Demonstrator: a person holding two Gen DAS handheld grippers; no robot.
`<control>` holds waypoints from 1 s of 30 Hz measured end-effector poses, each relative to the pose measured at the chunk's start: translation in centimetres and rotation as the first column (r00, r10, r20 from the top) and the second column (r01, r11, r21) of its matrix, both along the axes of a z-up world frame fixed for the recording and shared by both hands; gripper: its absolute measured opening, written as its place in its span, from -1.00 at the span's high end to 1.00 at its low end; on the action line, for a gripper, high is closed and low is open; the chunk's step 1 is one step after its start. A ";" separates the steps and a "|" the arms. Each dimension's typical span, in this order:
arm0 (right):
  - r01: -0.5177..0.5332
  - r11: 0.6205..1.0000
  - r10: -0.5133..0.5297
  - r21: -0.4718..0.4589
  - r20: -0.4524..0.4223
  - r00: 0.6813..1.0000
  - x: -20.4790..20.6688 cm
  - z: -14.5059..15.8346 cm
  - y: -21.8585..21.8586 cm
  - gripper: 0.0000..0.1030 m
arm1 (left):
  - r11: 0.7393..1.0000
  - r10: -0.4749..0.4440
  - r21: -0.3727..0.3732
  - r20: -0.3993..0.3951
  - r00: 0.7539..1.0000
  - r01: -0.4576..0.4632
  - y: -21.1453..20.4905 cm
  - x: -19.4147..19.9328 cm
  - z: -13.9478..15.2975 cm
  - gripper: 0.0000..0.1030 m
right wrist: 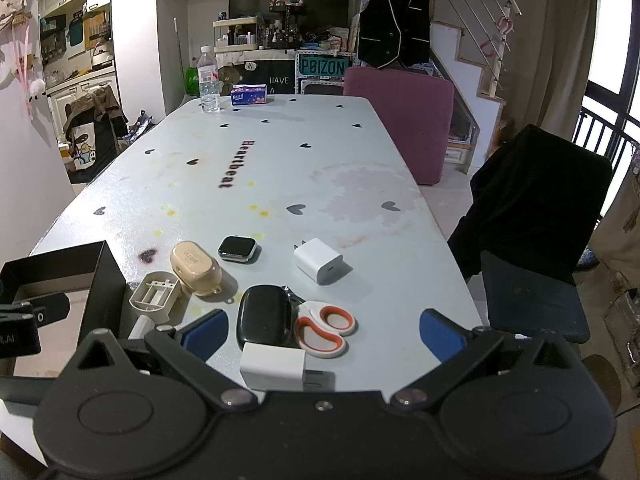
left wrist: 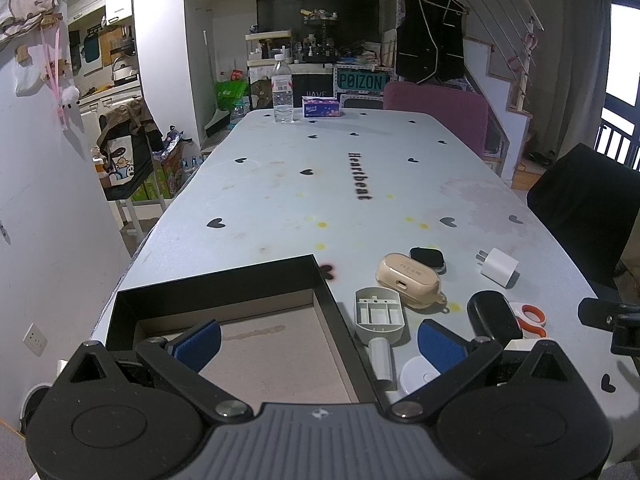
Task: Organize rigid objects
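A black open box (left wrist: 224, 280) with a brown floor stands at the table's near left; its corner shows in the right wrist view (right wrist: 100, 276). Right of it lie a grey battery holder (left wrist: 378, 314) (right wrist: 156, 292), a tan earbud case (left wrist: 408, 276) (right wrist: 194, 264), a smartwatch (left wrist: 428, 258) (right wrist: 237, 247), a white charger (left wrist: 498, 267) (right wrist: 318, 260), a black case (left wrist: 492, 314) (right wrist: 264, 314), orange-handled scissors (right wrist: 324, 326) and a second white adapter (right wrist: 274, 366). My left gripper (left wrist: 318, 344) is open over the box's right wall. My right gripper (right wrist: 324, 334) is open above the black case and scissors.
A water bottle (left wrist: 282, 92) and a tissue box (left wrist: 321, 106) stand at the table's far end. A pink chair (right wrist: 400, 116) and a black-draped chair (right wrist: 536, 208) stand on the right side. A white round disc (left wrist: 416, 374) lies near my left gripper.
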State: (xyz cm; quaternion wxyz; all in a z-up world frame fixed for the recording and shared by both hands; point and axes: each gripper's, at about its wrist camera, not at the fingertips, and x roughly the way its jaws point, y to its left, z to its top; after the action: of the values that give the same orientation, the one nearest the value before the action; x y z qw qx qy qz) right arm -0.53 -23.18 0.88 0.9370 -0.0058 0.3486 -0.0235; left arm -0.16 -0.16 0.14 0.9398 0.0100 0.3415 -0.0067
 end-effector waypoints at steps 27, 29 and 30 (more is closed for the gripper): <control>-0.001 1.000 0.001 -0.004 -0.002 1.000 -0.1 -0.1 -0.3 -1.00 | 1.000 0.001 0.002 0.000 1.000 -0.001 0.0 0.0 0.0 -1.00; -0.001 1.000 0.001 -0.007 -0.005 1.000 -0.3 -0.1 -0.4 -1.00 | 1.000 0.001 0.002 -0.001 1.000 -0.001 0.0 0.0 0.0 -1.00; -0.001 1.000 0.001 -0.010 -0.004 1.000 0.0 -0.3 -0.3 -1.00 | 1.000 0.001 0.002 -0.001 1.000 -0.001 0.0 0.0 0.0 -1.00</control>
State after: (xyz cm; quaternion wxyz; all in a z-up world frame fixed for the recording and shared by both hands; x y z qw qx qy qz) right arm -0.57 -23.50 0.56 0.9362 -0.0111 0.3504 -0.0246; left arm -0.14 -0.18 0.14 0.9397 0.0108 0.3418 -0.0058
